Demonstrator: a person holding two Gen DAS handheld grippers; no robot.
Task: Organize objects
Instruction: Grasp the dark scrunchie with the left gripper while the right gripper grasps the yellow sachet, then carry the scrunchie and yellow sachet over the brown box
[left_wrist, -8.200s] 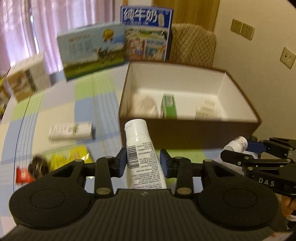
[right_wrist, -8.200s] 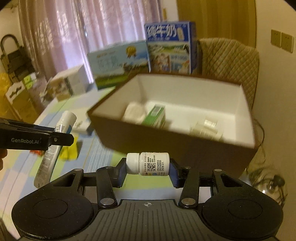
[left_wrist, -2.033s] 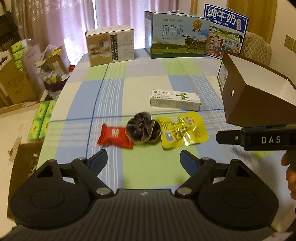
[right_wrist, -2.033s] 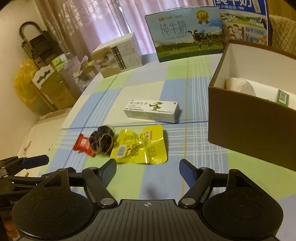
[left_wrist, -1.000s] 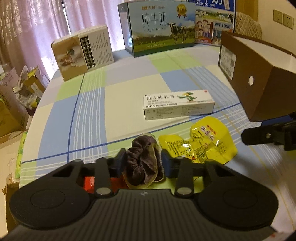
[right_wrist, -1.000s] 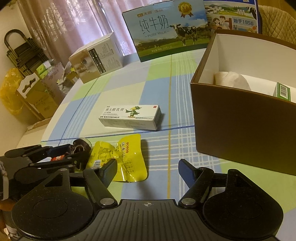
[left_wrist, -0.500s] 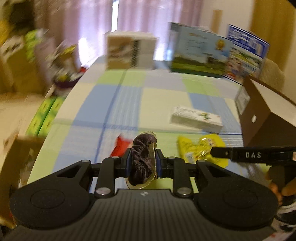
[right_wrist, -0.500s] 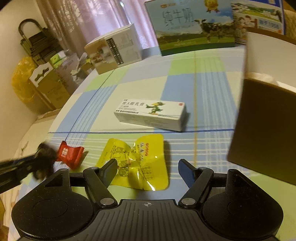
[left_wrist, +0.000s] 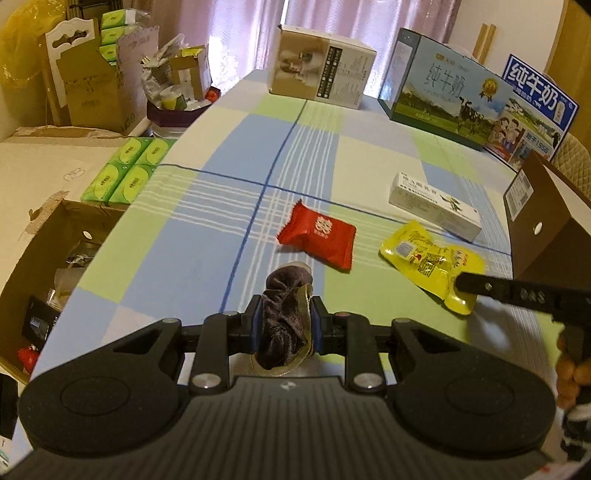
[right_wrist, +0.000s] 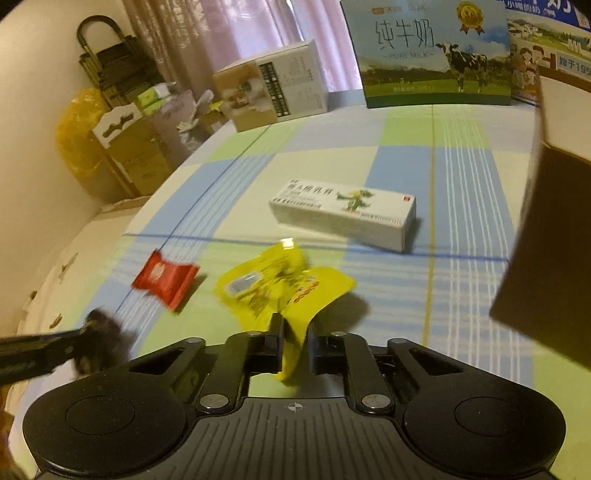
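Observation:
My left gripper (left_wrist: 286, 317) is shut on a dark velvet scrunchie (left_wrist: 284, 314), held just above the checked tablecloth. My right gripper (right_wrist: 295, 328) is shut on the near edge of a yellow snack packet (right_wrist: 284, 288), which curls up off the cloth. A red candy packet (right_wrist: 164, 275) lies to its left and a white medicine box (right_wrist: 343, 214) behind it. The brown cardboard box (right_wrist: 546, 240) stands at the right. The left wrist view shows the red packet (left_wrist: 317, 236), the yellow packet (left_wrist: 432, 262) and the right gripper (left_wrist: 469, 286) at that packet's corner.
Two milk cartons (left_wrist: 443, 99) and a tan carton (left_wrist: 321, 74) stand along the table's far edge. Left of the table, on the floor, are cardboard boxes (left_wrist: 96, 88), green tissue packs (left_wrist: 129, 173) and an open box (left_wrist: 48, 266). A hand (left_wrist: 572, 373) holds the right gripper.
My right gripper was open over the yellow packet and has now shut on its edge, lifting it. My left gripper keeps hold of the scrunchie and has swung towards the table's left side.

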